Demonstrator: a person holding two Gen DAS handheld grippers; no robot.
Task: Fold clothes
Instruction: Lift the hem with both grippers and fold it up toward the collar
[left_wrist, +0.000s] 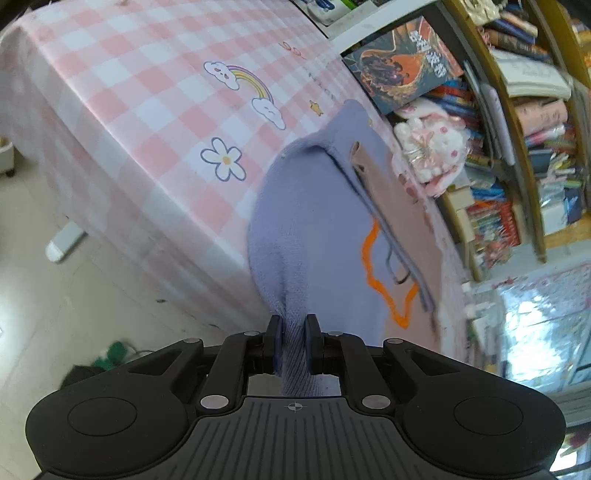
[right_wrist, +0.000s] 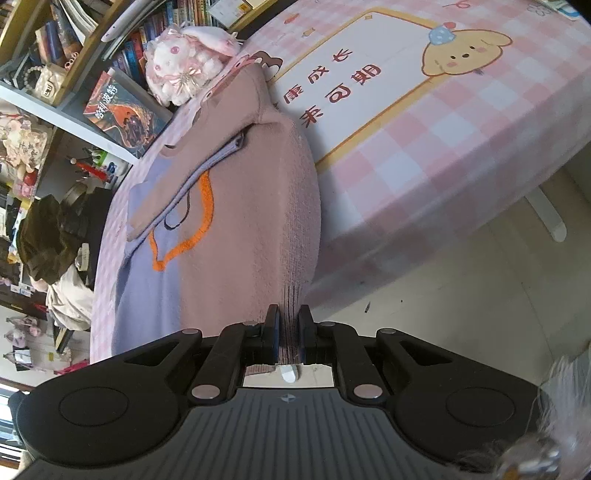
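Observation:
A two-tone knit sweater, lavender on one half (left_wrist: 314, 221) and dusty pink on the other (right_wrist: 258, 206), with an orange outline motif, lies across the table with its sleeves folded onto the body. My left gripper (left_wrist: 293, 328) is shut on the ribbed hem of the lavender side, at the near table edge. My right gripper (right_wrist: 289, 325) is shut on the ribbed hem of the pink side. The hem is lifted off the table edge toward me in both views.
The table wears a pink checked cloth (left_wrist: 155, 110) with cartoon prints (right_wrist: 388, 81). Bookshelves (left_wrist: 517, 129) and a plush toy (right_wrist: 184, 62) stand just beyond its far side. Tiled floor (right_wrist: 461, 295) and a white table foot (left_wrist: 62, 243) lie below.

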